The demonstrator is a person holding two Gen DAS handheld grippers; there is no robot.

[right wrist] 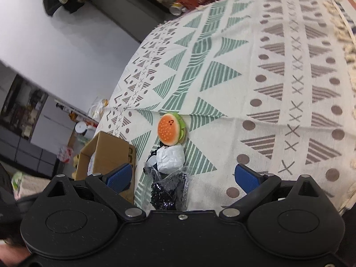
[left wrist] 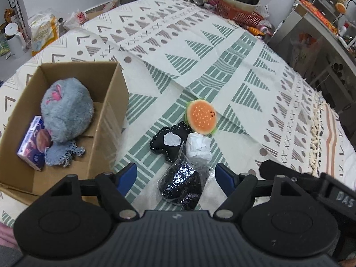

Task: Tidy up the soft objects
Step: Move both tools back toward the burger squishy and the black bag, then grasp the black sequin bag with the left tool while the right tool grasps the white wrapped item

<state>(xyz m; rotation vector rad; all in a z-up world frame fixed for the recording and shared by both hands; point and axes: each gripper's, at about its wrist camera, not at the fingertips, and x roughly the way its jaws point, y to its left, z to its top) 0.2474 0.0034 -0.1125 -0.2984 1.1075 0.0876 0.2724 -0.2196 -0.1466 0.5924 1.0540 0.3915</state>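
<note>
A cardboard box (left wrist: 115, 102) at the left holds a grey plush (left wrist: 66, 111), a purple tissue pack (left wrist: 33, 142) and a grey knit cloth (left wrist: 57, 153). On the patterned cloth lie an orange burger plush (left wrist: 201, 118), a black felt piece with a white patch (left wrist: 169, 141), a white wrapped bundle (left wrist: 199, 148) and a black glittery item in clear plastic (left wrist: 182, 184). My left gripper (left wrist: 175, 176) is open, its blue pads on either side of the glittery item. My right gripper (right wrist: 183, 175) is open above the same item (right wrist: 169, 191), with the burger plush (right wrist: 170, 129) and box (right wrist: 106, 153) beyond.
The patterned tablecloth (left wrist: 222, 55) covers a wide surface. A red basket (left wrist: 238, 13) with bowls and clutter sits at the far edge. A white kettle (left wrist: 14, 40) and bags stand off to the left. Shelving lies to the right.
</note>
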